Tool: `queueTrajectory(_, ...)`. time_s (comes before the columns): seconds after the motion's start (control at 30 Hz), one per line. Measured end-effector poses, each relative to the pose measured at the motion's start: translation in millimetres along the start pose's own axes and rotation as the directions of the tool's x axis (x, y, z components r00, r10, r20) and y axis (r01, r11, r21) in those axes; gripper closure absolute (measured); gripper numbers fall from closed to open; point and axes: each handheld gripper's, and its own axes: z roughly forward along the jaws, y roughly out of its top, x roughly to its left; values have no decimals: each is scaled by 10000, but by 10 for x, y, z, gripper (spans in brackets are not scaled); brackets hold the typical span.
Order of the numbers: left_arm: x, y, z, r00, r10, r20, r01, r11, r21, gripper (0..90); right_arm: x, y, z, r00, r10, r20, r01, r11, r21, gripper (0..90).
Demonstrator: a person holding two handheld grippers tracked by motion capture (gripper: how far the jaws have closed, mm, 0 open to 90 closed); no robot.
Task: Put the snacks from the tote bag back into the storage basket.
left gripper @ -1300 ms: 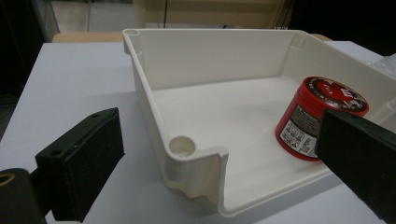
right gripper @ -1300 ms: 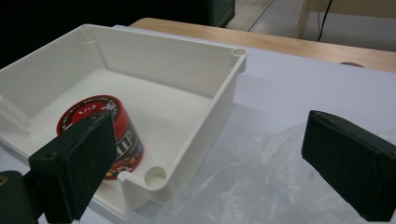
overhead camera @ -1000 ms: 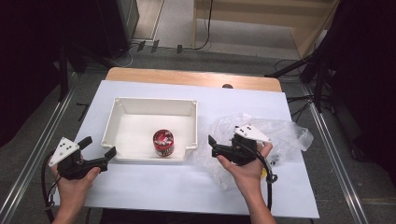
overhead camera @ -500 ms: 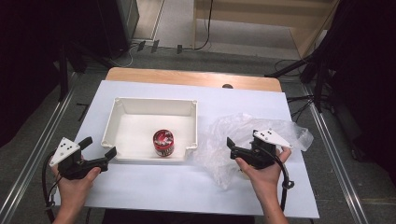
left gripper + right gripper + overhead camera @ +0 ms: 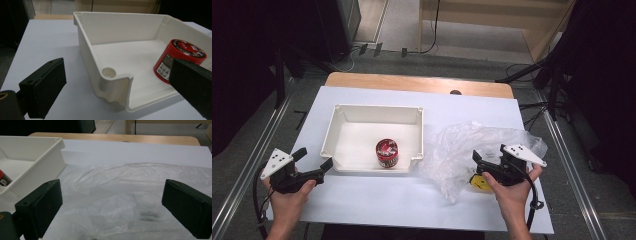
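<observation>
R claw (image 5: pixel 491 162) jaws apart over clear plastic bag (image 5: pixel 462 145); L claw (image 5: pixel 314 162) jaws apart, empty, beside white bin (image 5: pixel 372 114) w/ red tin (image 5: pixel 387 151).

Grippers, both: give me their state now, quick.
Left gripper: open, holding nothing, beside the white bin.
Right gripper: open, holding nothing, over the clear plastic bag.

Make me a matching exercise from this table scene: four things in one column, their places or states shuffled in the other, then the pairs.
Things:
1. red tin
2. clear plastic bag
3. left gripper
4. white bin

Places or states:
A. open, near the bin's front left corner
B. crumpled on the table, right of the bin
C. standing inside the bin
D. holds one item, left of the bag

Pairs: 1-C, 2-B, 3-A, 4-D
</observation>
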Motion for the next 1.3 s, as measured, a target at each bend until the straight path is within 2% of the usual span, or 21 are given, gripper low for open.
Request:
queueTrajectory(0.53, 119, -53, -30, 9998, -157, -135, 157, 9999, 10, 19, -446, -302, -148, 9974, 258, 675, -265, 9996, 97, 36)
queueTrajectory(0.7, 162, -89, -38, 9999, 0, -162, 2, 9999, 103, 19, -591, -398, -232, 9951, 363, 917, -371, 9993, 60, 42)
queueTrajectory(0.93, 244, -137, -30, 9998, -71, -190, 74, 9999, 147, 19, -810, -581, -336, 9926, 452, 1126, -479, 9986, 217, 51)
queueTrajectory(1.13, 307, -193, -49, 9995, 79, -318, -71, 9997, 243, 19, -1017, -762, -414, 9862, 824, 1439, -882, 9955, 339, 68)
queueTrajectory(1.3, 344, -257, -51, 10000, -2, -74, 4, 9996, 275, 19, -1080, -819, -428, 9825, 1128, 1484, -1195, 9921, 370, 80)
